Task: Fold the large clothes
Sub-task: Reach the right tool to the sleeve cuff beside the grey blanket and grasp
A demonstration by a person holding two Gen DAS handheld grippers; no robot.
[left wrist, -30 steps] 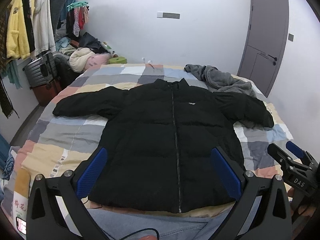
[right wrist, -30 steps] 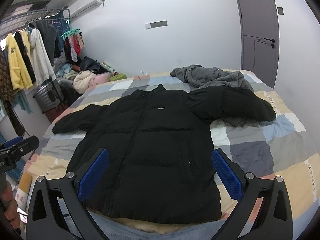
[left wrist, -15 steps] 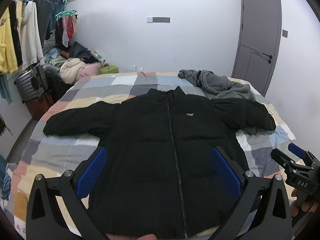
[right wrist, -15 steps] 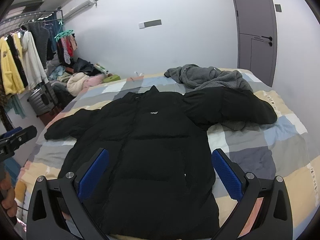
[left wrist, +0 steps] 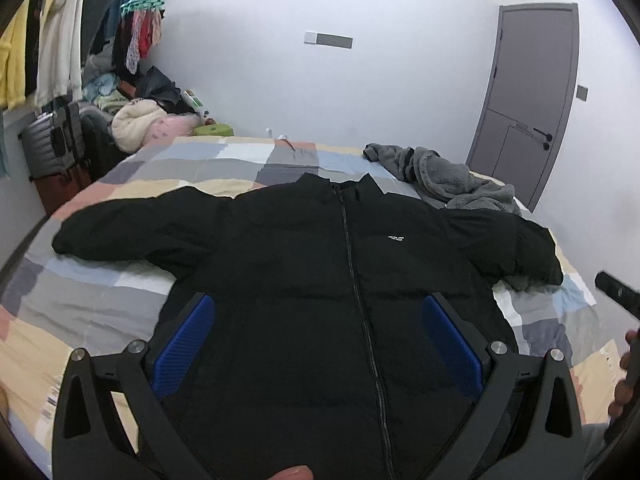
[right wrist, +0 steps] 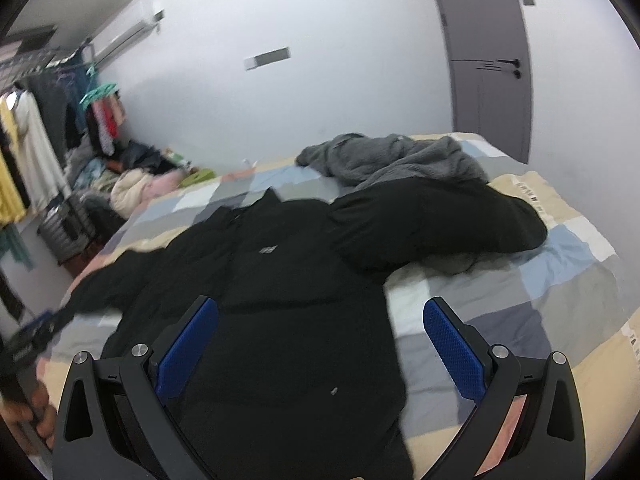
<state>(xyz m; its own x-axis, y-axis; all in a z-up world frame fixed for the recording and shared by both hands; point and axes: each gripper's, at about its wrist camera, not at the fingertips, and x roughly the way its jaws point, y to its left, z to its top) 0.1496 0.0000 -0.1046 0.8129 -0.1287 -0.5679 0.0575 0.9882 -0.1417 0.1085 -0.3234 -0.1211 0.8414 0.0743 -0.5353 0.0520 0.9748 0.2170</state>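
Both tools nearer the black jacket [left wrist: 320,300] than before.
Zipped, front up, sleeves spread flat on checked bed [left wrist: 100,300]; left tool [left wrist: 319,344] and right tool [right wrist: 320,344] gape wide, empty.

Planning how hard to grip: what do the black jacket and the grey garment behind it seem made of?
Black jacket: seemingly a padded synthetic shell, matte; puffy horizontal quilting and a front zipper show. Grey garment: probably fleece or plush; its surface looks fuzzy and it lies crumpled. Exact fibres cannot be told.
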